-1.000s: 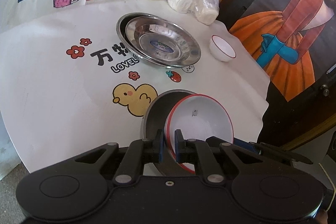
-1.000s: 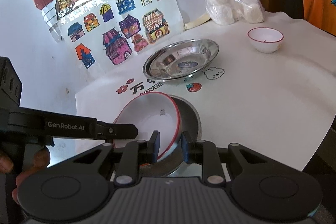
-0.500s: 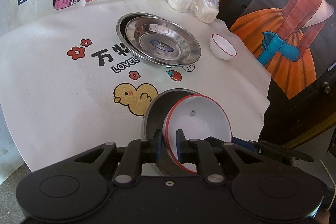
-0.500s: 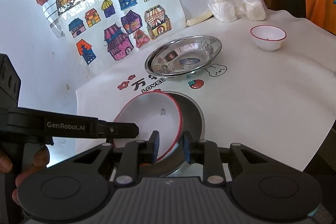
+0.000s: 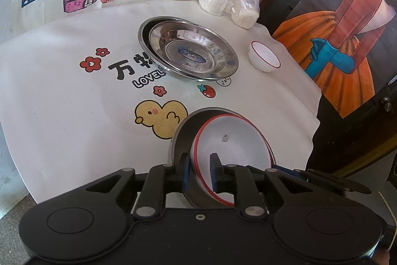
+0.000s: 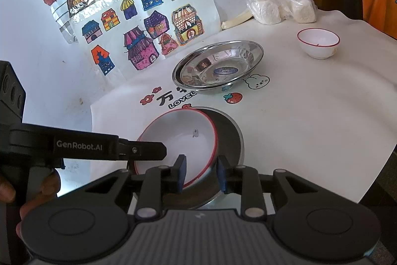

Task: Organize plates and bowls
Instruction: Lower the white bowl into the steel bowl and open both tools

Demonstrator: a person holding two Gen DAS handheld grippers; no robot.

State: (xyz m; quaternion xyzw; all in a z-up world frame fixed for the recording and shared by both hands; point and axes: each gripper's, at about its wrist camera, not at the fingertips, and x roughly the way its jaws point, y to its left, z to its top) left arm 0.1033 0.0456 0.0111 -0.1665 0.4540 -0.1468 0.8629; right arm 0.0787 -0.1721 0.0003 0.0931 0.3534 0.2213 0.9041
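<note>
A white bowl with a red rim [image 5: 230, 140] [image 6: 178, 140] rests tilted inside a dark steel bowl [image 5: 182, 138] [image 6: 229, 138] at the table's near edge. My left gripper [image 5: 200, 173] is open, its pads on either side of the white bowl's near rim with a gap. My right gripper [image 6: 201, 175] is open too, its pads straddling the rims of both bowls. Stacked steel plates [image 5: 191, 51] [image 6: 220, 66] sit mid-table. A small white bowl with a red rim [image 5: 264, 58] [image 6: 318, 42] stands to their right.
A plastic bag of white rolls [image 5: 229, 0] [image 6: 280, 4] lies at the back by the wall. Drawings of houses [image 6: 148, 29] lean on the wall. The table edge [image 5: 315, 113] drops off at right. The left gripper's arm [image 6: 84, 147] crosses the right wrist view.
Both grippers have opened: the left let go of the white bowl's rim, the right widened around both rims. The white bowl has settled lower in the steel bowl.
</note>
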